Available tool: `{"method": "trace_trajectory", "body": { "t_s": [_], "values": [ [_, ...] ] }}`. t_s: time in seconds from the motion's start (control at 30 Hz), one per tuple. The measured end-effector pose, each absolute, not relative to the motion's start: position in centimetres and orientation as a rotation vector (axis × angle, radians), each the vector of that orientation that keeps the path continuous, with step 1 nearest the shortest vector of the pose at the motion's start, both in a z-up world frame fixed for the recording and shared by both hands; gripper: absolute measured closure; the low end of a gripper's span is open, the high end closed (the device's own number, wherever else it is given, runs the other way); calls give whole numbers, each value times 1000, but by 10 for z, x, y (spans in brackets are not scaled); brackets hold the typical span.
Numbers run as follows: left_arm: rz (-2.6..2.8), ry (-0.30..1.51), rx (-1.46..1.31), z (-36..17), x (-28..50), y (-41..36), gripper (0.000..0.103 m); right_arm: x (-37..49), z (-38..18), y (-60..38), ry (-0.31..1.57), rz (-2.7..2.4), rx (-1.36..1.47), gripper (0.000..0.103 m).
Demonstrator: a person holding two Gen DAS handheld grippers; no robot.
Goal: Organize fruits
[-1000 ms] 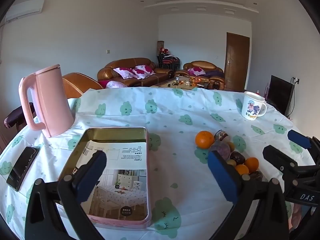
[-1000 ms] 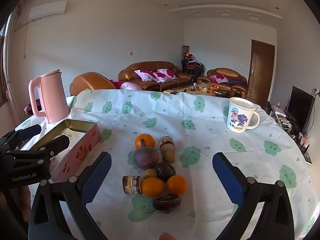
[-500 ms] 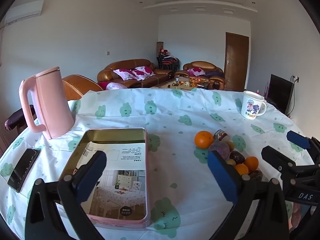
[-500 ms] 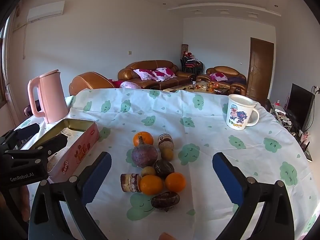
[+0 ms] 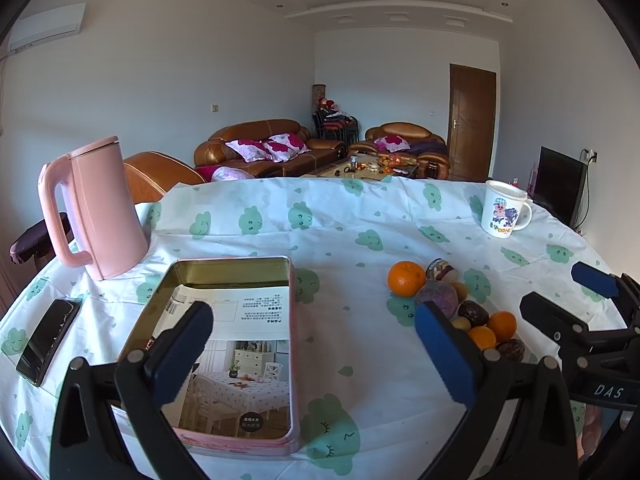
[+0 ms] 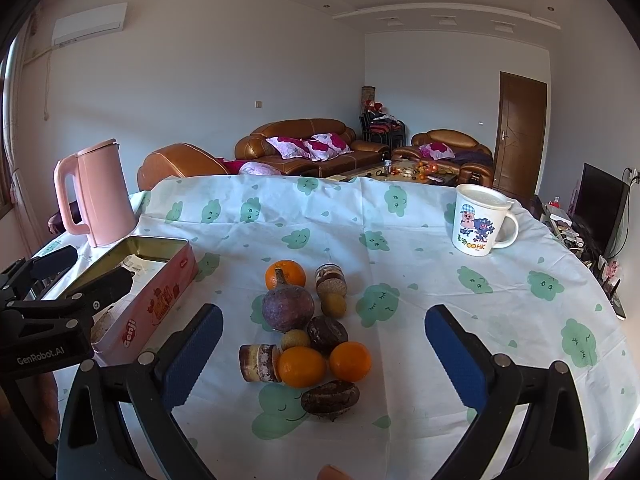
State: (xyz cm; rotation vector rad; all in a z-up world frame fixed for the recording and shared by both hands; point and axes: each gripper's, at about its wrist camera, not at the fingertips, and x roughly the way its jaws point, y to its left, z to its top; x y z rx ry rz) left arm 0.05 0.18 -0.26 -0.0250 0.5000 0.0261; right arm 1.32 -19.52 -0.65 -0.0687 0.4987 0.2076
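A heap of fruit lies on the cloud-print tablecloth: a far orange (image 6: 285, 274), a big purple fruit (image 6: 287, 307), two near oranges (image 6: 301, 367), small yellow fruits, dark brown fruits and two small cake pieces (image 6: 259, 362). The heap also shows in the left wrist view (image 5: 452, 304). An open pink tin (image 5: 228, 344) with a printed sheet inside lies left of the heap. My left gripper (image 5: 312, 344) is open and empty above the tin's near right part. My right gripper (image 6: 322, 344) is open and empty, held above the near side of the heap.
A pink kettle (image 5: 94, 208) stands behind the tin at the far left. A black phone (image 5: 48, 340) lies at the table's left edge. A white cartoon mug (image 6: 480, 220) stands far right. Sofas and a door lie beyond the table.
Both views have shifted slightly: the table objects sit a little lower and nearer in the frames. Both grippers stay open and nothing on the table has moved.
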Motion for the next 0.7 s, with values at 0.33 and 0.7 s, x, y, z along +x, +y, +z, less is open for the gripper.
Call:
{"method": "trace_trajectory", "body": {
  "t_s": [0.33, 0.7],
  "values": [
    [28, 500, -21, -3, 1, 1, 0, 13, -7, -196, 500, 208, -68, 1],
    [27, 499, -19, -3, 0, 0, 0, 14, -8, -195, 503, 210, -66, 1]
  ]
}}
